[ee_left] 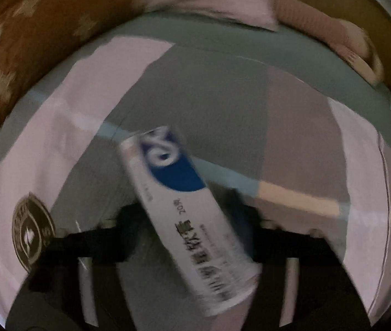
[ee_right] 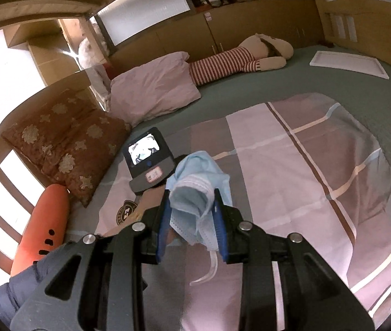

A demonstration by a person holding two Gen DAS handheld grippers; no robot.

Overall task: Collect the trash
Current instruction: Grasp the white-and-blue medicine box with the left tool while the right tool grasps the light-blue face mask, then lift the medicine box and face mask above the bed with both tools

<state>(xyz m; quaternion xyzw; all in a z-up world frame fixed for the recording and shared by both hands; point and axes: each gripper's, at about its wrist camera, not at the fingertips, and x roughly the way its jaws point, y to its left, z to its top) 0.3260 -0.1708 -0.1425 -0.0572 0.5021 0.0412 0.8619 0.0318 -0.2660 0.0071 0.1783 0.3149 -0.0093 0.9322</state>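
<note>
In the left wrist view a white and blue carton box (ee_left: pixel 178 193) stands tilted between the dark fingers of my left gripper (ee_left: pixel 184 212). The fingers sit against its two sides and the picture is blurred. Under it lies the patchwork quilt (ee_left: pixel 57 138). In the right wrist view my right gripper (ee_right: pixel 191 197) is shut on a crumpled light blue face mask (ee_right: pixel 195 176), whose ear loop hangs down below the blue pads (ee_right: pixel 218 218). The left gripper's back with its small screen (ee_right: pixel 144 151) shows just left of the mask, low over the quilt (ee_right: pixel 291 165).
On the green bedsheet (ee_right: pixel 250 82) lie a pink pillow (ee_right: pixel 154 91), a brown flowered cushion (ee_right: pixel 65 143), a striped stuffed doll (ee_right: pixel 236 60) and a white flat tray (ee_right: pixel 347 63). An orange plush (ee_right: pixel 46 229) lies at the left edge. Wooden cabinets (ee_right: pixel 250 22) line the far side.
</note>
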